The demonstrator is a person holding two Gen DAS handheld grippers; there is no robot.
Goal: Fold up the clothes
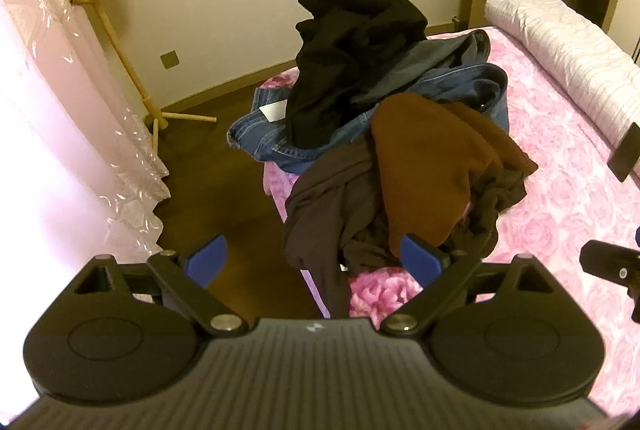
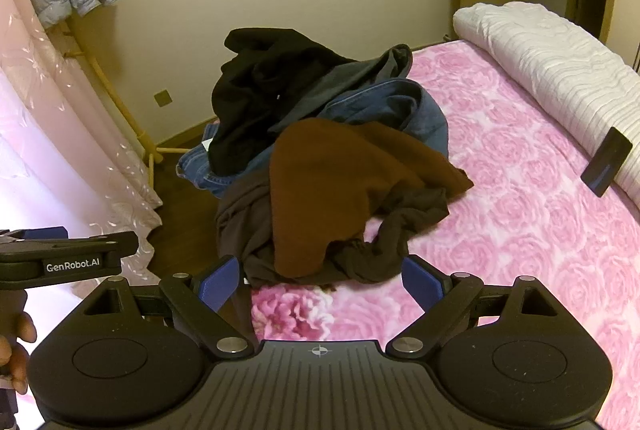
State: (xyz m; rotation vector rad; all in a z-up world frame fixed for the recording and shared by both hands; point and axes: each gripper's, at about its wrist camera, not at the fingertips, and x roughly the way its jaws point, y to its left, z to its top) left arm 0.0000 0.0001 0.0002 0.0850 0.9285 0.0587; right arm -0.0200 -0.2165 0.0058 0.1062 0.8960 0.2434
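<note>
The left gripper (image 1: 314,262) hangs with its jaws wide apart and empty, just short of the clothes pile (image 1: 384,133) at the bed's (image 1: 560,189) corner. The right gripper (image 2: 320,284) is likewise spread and empty, beside the pile's near edge. In the pile, a brown top (image 2: 340,185) lies over a dark garment (image 2: 248,226), with jeans (image 2: 400,105) and black clothing (image 2: 264,85) behind.

the right gripper (image 2: 320,282) hangs wide open above the pink floral bedspread (image 2: 500,189), just short of a heap of clothes (image 2: 320,157): a brown garment (image 2: 340,185) lies on dark fabric, jeans (image 2: 400,105) behind. the left gripper (image 2: 60,254) shows at left.
</note>
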